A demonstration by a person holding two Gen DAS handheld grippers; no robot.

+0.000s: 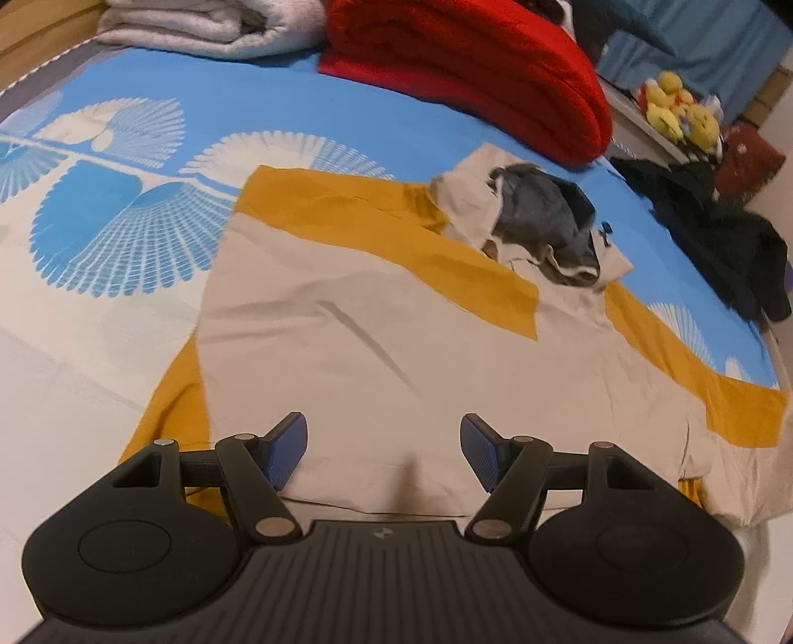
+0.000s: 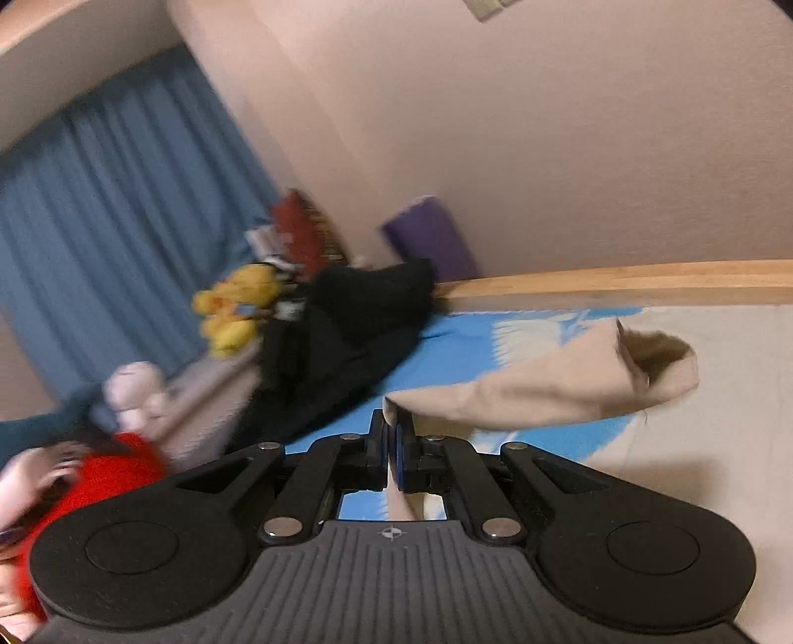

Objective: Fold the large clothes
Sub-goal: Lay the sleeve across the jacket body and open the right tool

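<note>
A beige and mustard-yellow hooded jacket lies spread flat on a bed covered by a blue and white sheet with a fan-shaped pattern. Its hood, lined in grey, points toward the far side of the bed. In the left wrist view, the left gripper hovers above the jacket's near hem with its blue-padded jaws standing wide apart and nothing between them. In the blurred right wrist view, the right gripper is closed tight on beige fabric, pinching one end of the jacket's sleeve. The sleeve stretches away to the right in that view, lifted clear of the bed, and its open cuff shows a dark inside. At the far end of the bed rest a folded red blanket and, to its left, a folded white blanket. A heap of black clothing sits at the bed's right edge, just beside the hood but not touching it. Beyond it, on a ledge, are yellow plush toys, with a blue curtain hanging behind them. A light wooden bed rail runs along the pale wall, and a purple object, too blurred to identify, stands against that wall.
</note>
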